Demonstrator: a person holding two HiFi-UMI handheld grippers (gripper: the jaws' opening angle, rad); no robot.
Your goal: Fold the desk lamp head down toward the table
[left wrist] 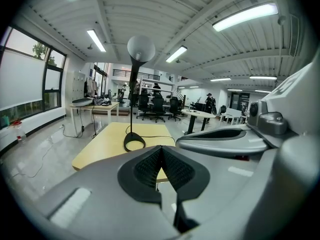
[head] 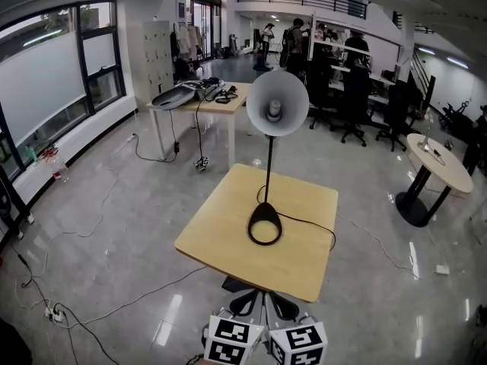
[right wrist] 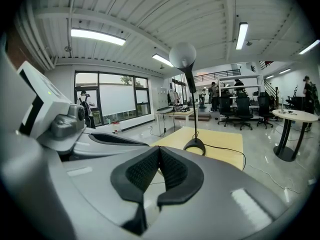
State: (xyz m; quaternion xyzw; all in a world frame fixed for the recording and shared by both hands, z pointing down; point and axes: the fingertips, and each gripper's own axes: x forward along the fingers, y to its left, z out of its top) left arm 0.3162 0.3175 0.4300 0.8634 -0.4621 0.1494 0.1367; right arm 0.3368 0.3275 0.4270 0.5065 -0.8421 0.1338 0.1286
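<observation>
An open office with a glossy grey floor (head: 114, 226), tall windows (head: 46, 90) on the left, and desks with black chairs (head: 354, 97) at the back. In the middle stands a light wooden counter (head: 221, 230), and on it the desk lamp (head: 268, 169). It is upright on its thin black stem, with the ring base (head: 265, 208) near the counter's centre and the lamp head (head: 277, 103) raised high, facing the head camera. Its cord (head: 313, 225) curves toward the counter's right edge. Both tools are short of the near edge, well apart from the lamp. The left tool (left wrist: 161, 150) is clenched with nothing between its pads, and the right tool (right wrist: 159, 150) likewise — pads pressed together, empty.
</observation>
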